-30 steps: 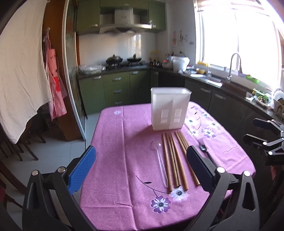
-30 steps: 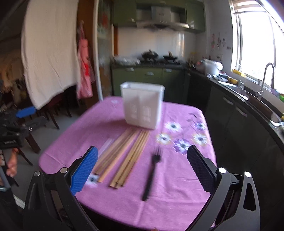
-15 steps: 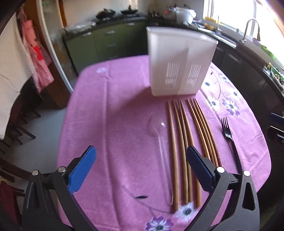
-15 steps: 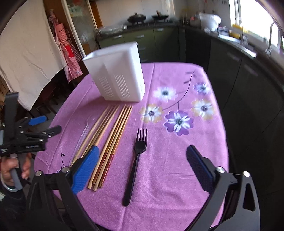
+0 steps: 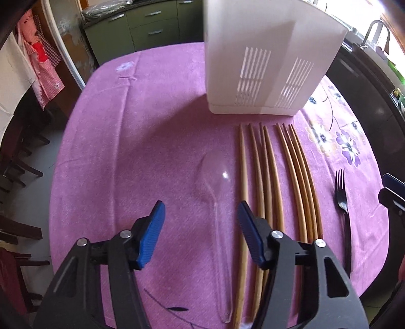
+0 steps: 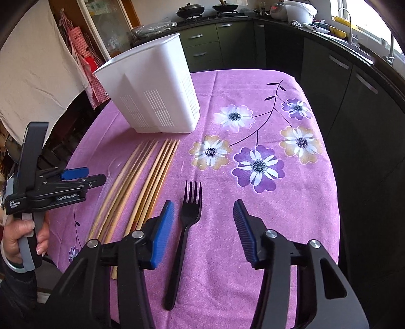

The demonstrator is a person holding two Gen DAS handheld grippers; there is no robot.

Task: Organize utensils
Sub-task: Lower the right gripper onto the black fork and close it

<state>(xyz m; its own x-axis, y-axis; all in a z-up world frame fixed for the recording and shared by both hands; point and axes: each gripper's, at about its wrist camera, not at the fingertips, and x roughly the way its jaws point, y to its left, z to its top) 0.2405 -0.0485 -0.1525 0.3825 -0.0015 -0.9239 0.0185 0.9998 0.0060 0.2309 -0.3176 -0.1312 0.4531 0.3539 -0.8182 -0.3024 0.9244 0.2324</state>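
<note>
Left wrist view: left tool [image 5: 201, 222] tilted steeply down over the counter [image 5: 152, 126], jaws closing, pads not touching anything; the clear plastic spoon [image 5: 216, 202] lies on the cloth between them, handle toward the camera. Right wrist view: right tool [image 6: 203, 227] angled down, jaws closing, pads clear of the black fork [image 6: 186, 227], which lies between them nearer the left pad, tines pointing away. A hand [image 6: 17, 235] grips the left tool's handle at the left edge. Wooden chopsticks [image 6: 141, 187] lie side by side between spoon and fork. White slotted utensil holder [image 6: 154, 88] stands upright just beyond the chopstick tips. Counter covered by a purple cloth with flower print. Beyond: dark green kitchen cabinets [image 6: 207, 43], pans on a stove [image 6: 189, 10], a red checked apron [image 5: 43, 65] hanging at left
</note>
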